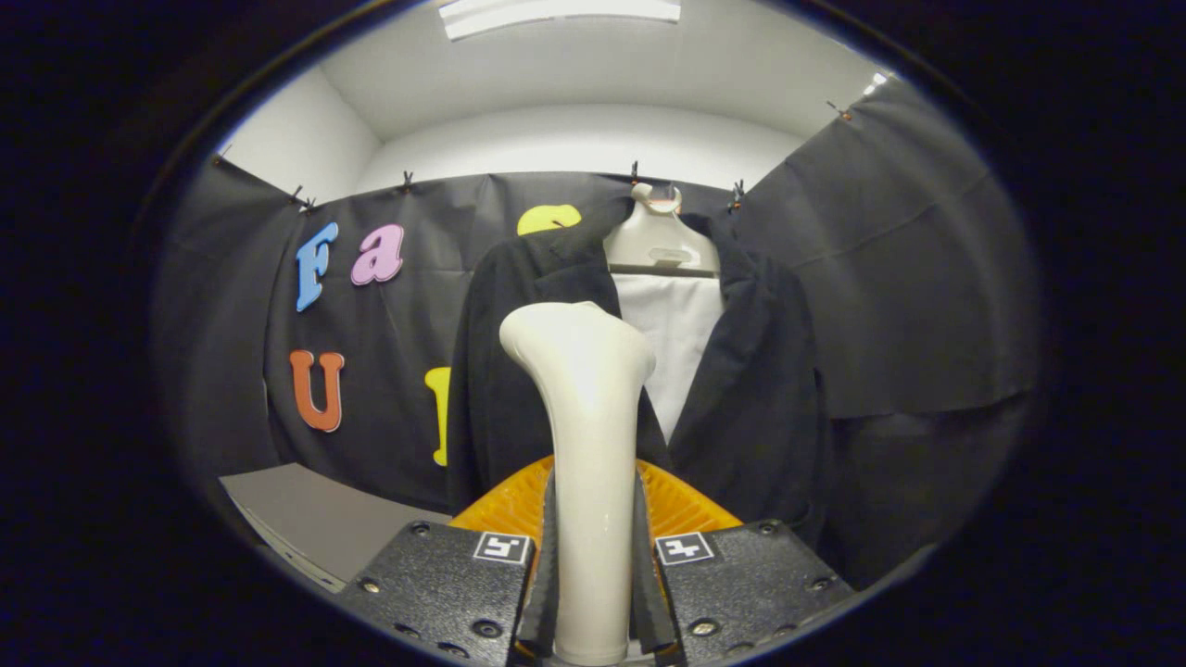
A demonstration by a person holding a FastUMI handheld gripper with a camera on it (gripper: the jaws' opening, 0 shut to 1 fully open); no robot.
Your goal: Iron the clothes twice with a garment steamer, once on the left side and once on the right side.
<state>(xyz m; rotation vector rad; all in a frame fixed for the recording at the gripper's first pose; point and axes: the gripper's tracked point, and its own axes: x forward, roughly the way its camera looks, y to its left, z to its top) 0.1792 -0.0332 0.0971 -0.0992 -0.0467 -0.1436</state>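
we see the gripper (593, 584) with both fingers clamped on the white garment steamer (586, 435), which stands upright before the dark jacket (750, 389) on its hanger (660, 243).

A pale plastic hanger (660, 245) hung at the top of the booth's wall and carried a dark cloth jacket (760, 389), open at the front over a white fabric panel (676, 343). At eight o'clock from the jacket lay a flat grey tabletop (306, 519), its near corner just beside the fingers. An orange ribbed plastic piece (686, 509) sat at six o'clock below the jacket; what bore it could not be told. The gripper (593, 523) had both fingers pressed on a cream, smooth steamer handle (579, 371).
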